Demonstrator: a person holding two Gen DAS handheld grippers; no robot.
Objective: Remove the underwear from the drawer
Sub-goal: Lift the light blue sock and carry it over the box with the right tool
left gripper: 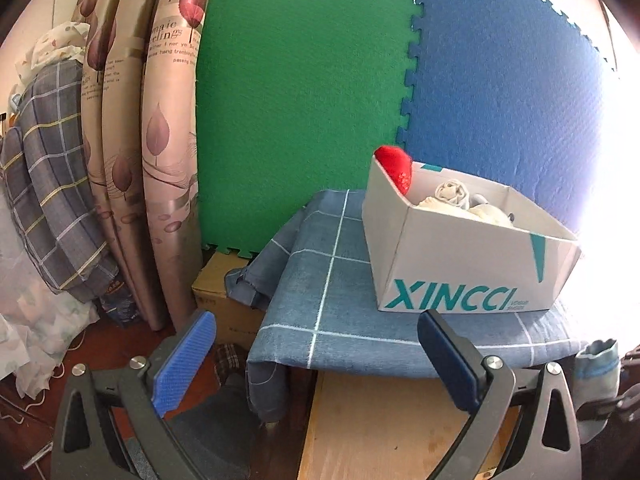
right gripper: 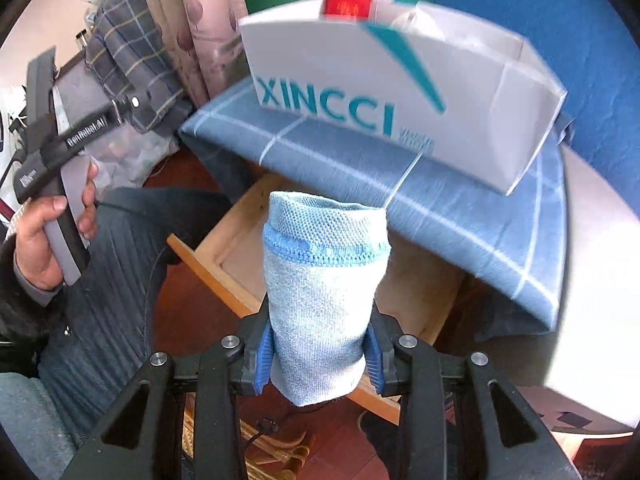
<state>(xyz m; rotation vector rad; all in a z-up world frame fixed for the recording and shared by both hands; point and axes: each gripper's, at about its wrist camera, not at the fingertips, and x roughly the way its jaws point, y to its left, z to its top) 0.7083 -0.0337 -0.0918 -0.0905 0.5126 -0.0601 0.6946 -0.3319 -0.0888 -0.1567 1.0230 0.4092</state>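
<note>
My right gripper (right gripper: 318,354) is shut on a rolled light-blue underwear (right gripper: 322,280), which stands up between the blue pads above the pulled-out wooden drawer (right gripper: 224,268). The same roll (left gripper: 598,368) shows at the right edge of the left wrist view. My left gripper (left gripper: 316,344) is open with nothing between its fingers, in front of the blue checked cloth (left gripper: 340,308) that covers the cabinet top. A person's hand (right gripper: 44,236) holds the left gripper's handle at the left of the right wrist view.
A white XINCCI box (left gripper: 460,276) with rolled pale garments and a red item (left gripper: 394,166) sits on the cloth. Green and blue foam mats (left gripper: 300,100) stand behind. Curtains (left gripper: 160,140) and a checked bundle (left gripper: 44,184) are at left. A round table edge (right gripper: 600,320) is at right.
</note>
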